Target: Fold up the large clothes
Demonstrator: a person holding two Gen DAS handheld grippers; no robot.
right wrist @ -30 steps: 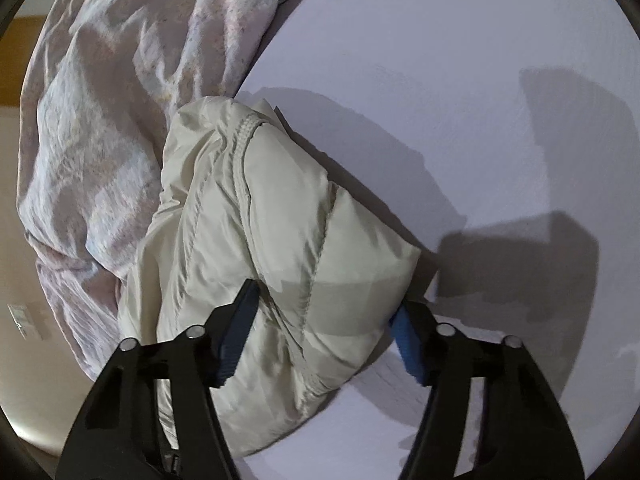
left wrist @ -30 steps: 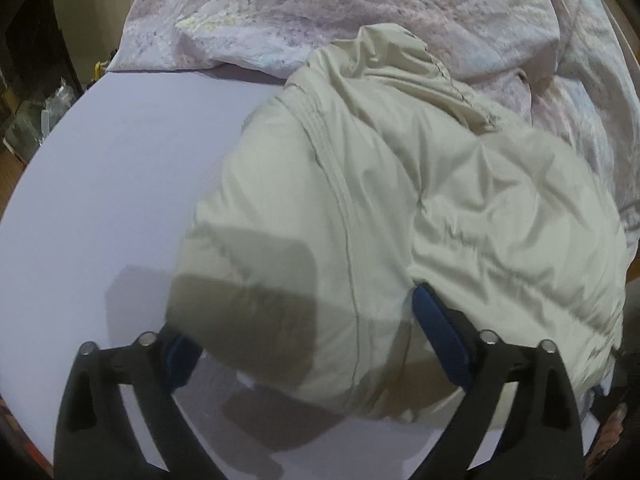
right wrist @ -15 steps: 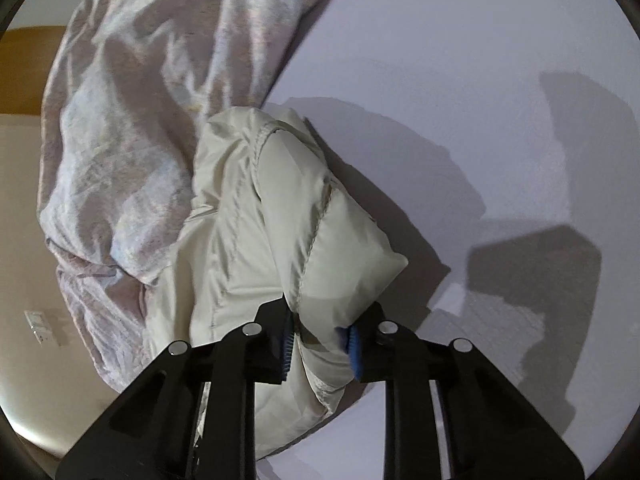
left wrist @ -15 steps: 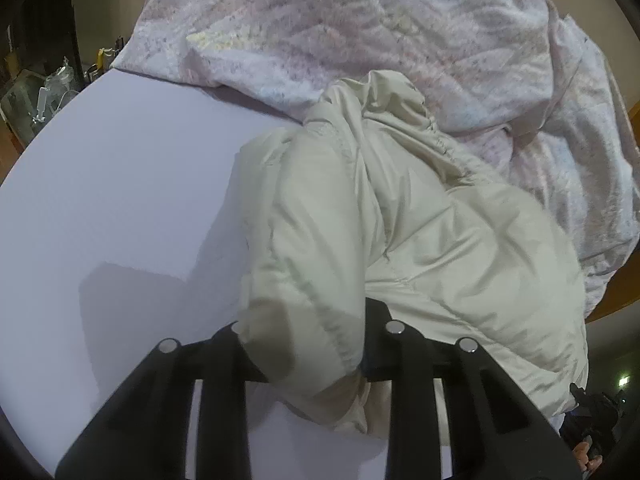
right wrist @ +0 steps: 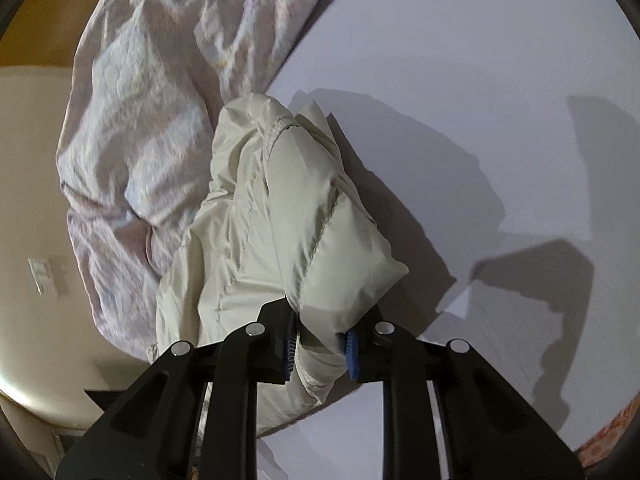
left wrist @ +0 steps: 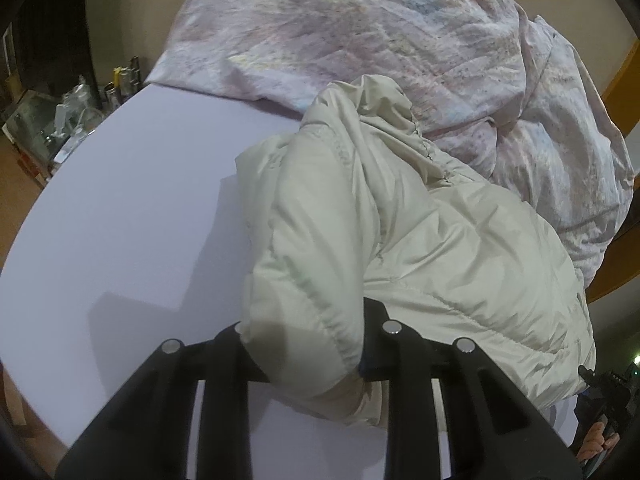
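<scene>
**Puffy jacket pinched at two points on the pale surface**

A wide, pale lilac surface (left wrist: pixel 120 208) is seen filling the lower left of the left wrist view and the right half of the right wrist view (right wrist: pixel 500 80), marked by hard-edged shadows. Along its far side a crumpled quilt (left wrist: pixel 400 40) in washed pink and blue print is heaped; in the right wrist view the same quilt (right wrist: pixel 160 100) is seen running down the left.

The cream padded jacket (left wrist: pixel 420 240) is bunched on the surface, its far end lying against the quilt and its bulk mounded toward the right of the left wrist view. A stitched seam is seen running along it in the right wrist view (right wrist: pixel 288 220).

The left gripper (left wrist: pixel 304 348) is closed onto a thick fold at the jacket's near edge, the fabric bulging out between and below the black fingers. The right gripper (right wrist: pixel 320 344) is pressed together on another near fold, the cloth squeezed thin between the blue pads (right wrist: pixel 352 350).

Bottles and clutter (left wrist: pixel 72 116) are glimpsed beyond the surface at far left, too blurred to be identified. A wall switch plate (right wrist: pixel 43 274) is seen at the left edge of the right wrist view
</scene>
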